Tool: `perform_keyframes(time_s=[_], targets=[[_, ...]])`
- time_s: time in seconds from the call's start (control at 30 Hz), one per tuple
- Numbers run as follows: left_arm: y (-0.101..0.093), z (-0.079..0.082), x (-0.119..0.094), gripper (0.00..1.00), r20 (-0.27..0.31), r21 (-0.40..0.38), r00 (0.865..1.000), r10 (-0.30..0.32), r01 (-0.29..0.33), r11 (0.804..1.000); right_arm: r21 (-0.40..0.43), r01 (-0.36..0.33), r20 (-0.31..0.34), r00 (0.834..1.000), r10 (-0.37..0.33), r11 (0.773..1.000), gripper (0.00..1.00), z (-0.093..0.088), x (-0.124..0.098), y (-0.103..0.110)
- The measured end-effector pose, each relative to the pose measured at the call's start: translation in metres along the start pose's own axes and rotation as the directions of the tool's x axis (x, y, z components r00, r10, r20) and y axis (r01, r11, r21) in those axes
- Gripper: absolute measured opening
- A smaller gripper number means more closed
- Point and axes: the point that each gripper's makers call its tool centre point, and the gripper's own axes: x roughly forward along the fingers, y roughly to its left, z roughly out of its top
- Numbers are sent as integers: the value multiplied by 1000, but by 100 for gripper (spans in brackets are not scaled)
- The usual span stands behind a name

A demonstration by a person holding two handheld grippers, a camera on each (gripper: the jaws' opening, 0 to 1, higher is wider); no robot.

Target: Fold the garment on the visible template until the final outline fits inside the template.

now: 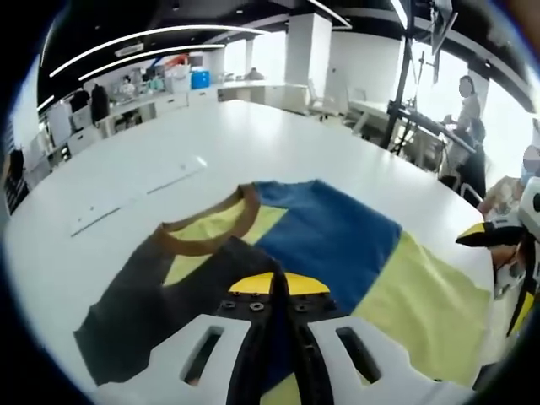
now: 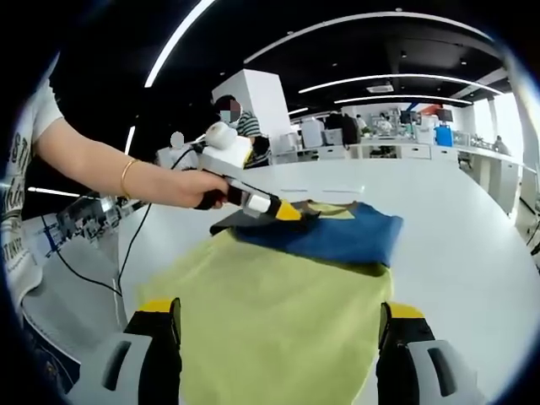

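Garment [image 1: 337, 245]: spread flat on the white table [image 1: 211, 143], ready for folding.
Left claw [image 1: 277, 285]: clamped on the dark sleeve's edge to lift it over.
Right claw [image 2: 278, 329]: jaws wide apart, empty above the yellow hem.

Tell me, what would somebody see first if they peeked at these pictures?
Probably the bright T-shirt in blue, yellow and dark grey patches, spread on the big white table, its brown collar toward the far side. Next, the left gripper in a person's hand, its yellow-tipped fingers closed on the shirt's dark sleeve. The right gripper hangs over the yellow end with fingers wide apart.
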Motion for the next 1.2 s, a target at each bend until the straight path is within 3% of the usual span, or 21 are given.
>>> perform_keyframes(time_s=[0.53, 1.0, 1.2], targets=[[8, 34, -16, 0, 62, -22, 997, 34, -33, 999, -6, -7, -2, 1000, 7, 1000, 97, -1, -4, 6], [-11, 67, -11, 0, 109, -6, 994, -1, 2, 1000, -12, -8, -12, 1000, 8, 1000, 97, -4, -8, 8], [-16, 77, -7, 0, 138, -55, 990, -10, 18, 998, -5, -1, -11, 1000, 1, 1000, 97, -5, -11, 7]])
